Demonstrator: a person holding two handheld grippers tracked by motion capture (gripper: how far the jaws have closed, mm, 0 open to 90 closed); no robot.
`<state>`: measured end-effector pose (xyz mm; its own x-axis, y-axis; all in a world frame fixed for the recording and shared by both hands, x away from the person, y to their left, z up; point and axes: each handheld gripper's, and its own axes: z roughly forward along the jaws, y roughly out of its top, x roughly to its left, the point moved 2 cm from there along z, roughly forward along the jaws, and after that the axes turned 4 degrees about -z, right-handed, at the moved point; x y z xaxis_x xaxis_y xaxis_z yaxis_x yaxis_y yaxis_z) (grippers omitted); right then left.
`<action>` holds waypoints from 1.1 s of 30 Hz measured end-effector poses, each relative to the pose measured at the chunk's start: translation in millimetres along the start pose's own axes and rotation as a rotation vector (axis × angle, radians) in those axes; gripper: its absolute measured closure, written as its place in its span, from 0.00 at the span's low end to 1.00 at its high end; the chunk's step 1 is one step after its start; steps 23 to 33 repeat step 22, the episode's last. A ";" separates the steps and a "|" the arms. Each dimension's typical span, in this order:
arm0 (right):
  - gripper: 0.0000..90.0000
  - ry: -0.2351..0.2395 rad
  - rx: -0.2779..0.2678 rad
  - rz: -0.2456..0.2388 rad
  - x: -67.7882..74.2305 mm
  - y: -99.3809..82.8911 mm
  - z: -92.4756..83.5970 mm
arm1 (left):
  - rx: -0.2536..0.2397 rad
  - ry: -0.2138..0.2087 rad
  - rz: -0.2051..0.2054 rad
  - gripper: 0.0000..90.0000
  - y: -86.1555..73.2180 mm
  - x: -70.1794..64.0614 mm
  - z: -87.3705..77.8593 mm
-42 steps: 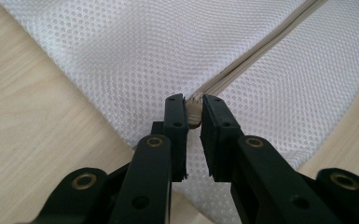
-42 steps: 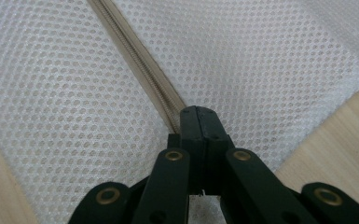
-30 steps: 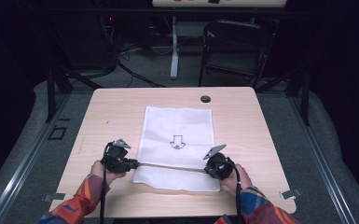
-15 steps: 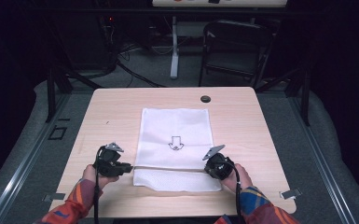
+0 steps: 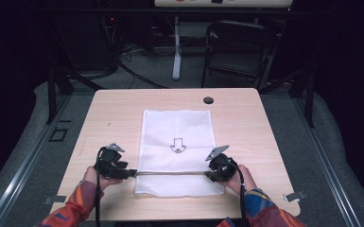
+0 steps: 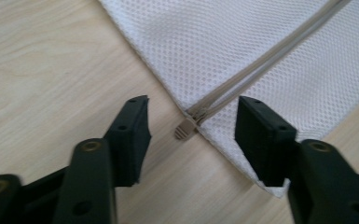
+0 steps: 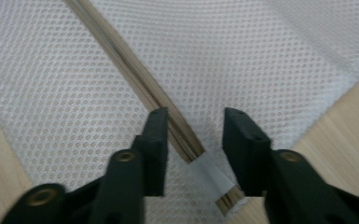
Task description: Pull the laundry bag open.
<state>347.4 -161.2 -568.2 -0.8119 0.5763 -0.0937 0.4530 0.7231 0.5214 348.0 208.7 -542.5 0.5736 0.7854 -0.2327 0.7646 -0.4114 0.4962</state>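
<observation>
A white mesh bag [image 5: 177, 127] with a printed arrow lies flat on the wooden table [image 5: 264, 132]. A beige zipper [image 5: 170, 173] runs across its near end. My left gripper [image 5: 133, 172] sits at the bag's left edge. Its jaws have just been opening and stand open [image 6: 193, 107] on either side of the zipper pull tab [image 6: 185, 129] without touching it. My right gripper [image 5: 207, 174] is at the zipper's right end. Its jaws have also just been opening and stand open [image 7: 196, 116] around the zipper's white end tab [image 7: 210, 172], with the pads clear of it.
A black grommet [image 5: 208, 100] sits near the table's far edge. Beyond the table are a dark chair [image 5: 238, 47], a white stand leg [image 5: 176, 52] and cables on the floor. Bare wood borders the bag on both sides.
The left gripper has shifted slightly leftward and toward the near edge, ending at the bag's left border. The right gripper has stayed in place.
</observation>
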 end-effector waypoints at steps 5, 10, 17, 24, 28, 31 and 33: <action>0.24 -0.009 0.003 0.062 -7.5 1.0 -14.2 | -0.055 -0.001 -0.025 0.26 1.9 5.1 -8.2; 0.06 -0.043 0.004 0.111 -21.3 -10.1 -26.2 | -0.088 0.038 -0.058 0.16 1.6 11.8 -12.7; 0.00 -0.090 -0.009 0.178 -42.2 -28.3 -39.7 | -0.088 0.098 -0.087 0.08 1.9 22.5 -13.6; 0.00 -0.102 -0.004 0.198 -50.9 -37.2 -40.7 | -0.065 0.139 -0.103 0.03 0.9 29.2 -8.8; 0.00 -0.102 -0.004 0.198 -50.9 -37.2 -40.7 | -0.065 0.139 -0.103 0.03 0.9 29.2 -8.8; 0.00 -0.102 -0.004 0.198 -50.9 -37.2 -40.7 | -0.065 0.139 -0.103 0.03 0.9 29.2 -8.8; 0.00 -0.102 -0.004 0.198 -50.9 -37.2 -40.7 | -0.065 0.139 -0.103 0.03 0.9 29.2 -8.8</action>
